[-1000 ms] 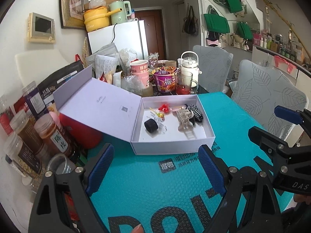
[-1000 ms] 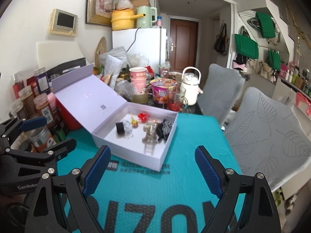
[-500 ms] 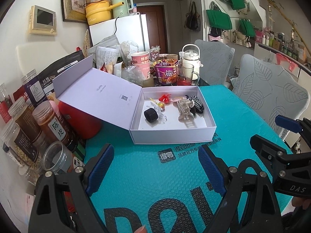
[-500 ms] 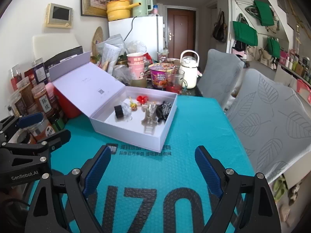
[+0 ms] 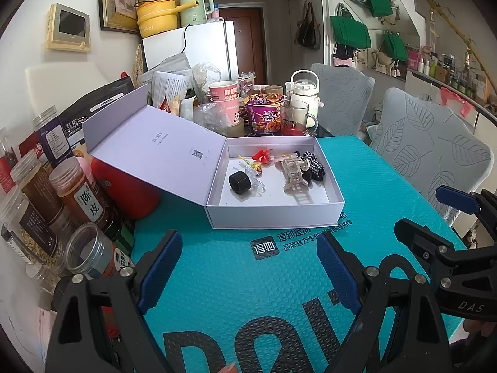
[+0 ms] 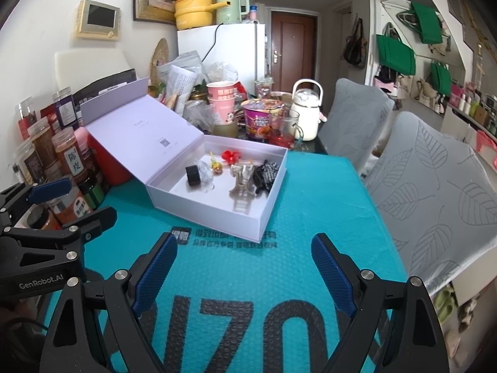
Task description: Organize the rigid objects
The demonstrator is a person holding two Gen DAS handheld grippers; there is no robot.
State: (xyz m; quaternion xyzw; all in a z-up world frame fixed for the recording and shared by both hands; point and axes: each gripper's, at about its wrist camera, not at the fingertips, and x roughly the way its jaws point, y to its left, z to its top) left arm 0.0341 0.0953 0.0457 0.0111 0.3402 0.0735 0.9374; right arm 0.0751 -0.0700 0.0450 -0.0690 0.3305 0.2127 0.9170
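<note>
Open box point(image 5: 273, 214) holding hair clip point(image 5: 293, 172), jars point(image 5: 77, 192) crowding left, both hand-held grippers point(image 5: 248, 267) point(image 6: 245, 267) spread, empty

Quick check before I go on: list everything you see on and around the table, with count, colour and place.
gift box: 1, lilac, lid open, on teal mat
black cap: 1, in box, left
clear claw clip: 1, in box, centre
checked hair tie: 1, black-white, in box, right
red trinket: 1, in box, far side
spice jars: several, brown, left of mat
noodle cup: 1, purple, behind box
kettle: 1, white, behind box
chairs: 2, grey, right
left gripper: open, empty
right gripper: open, empty
</note>
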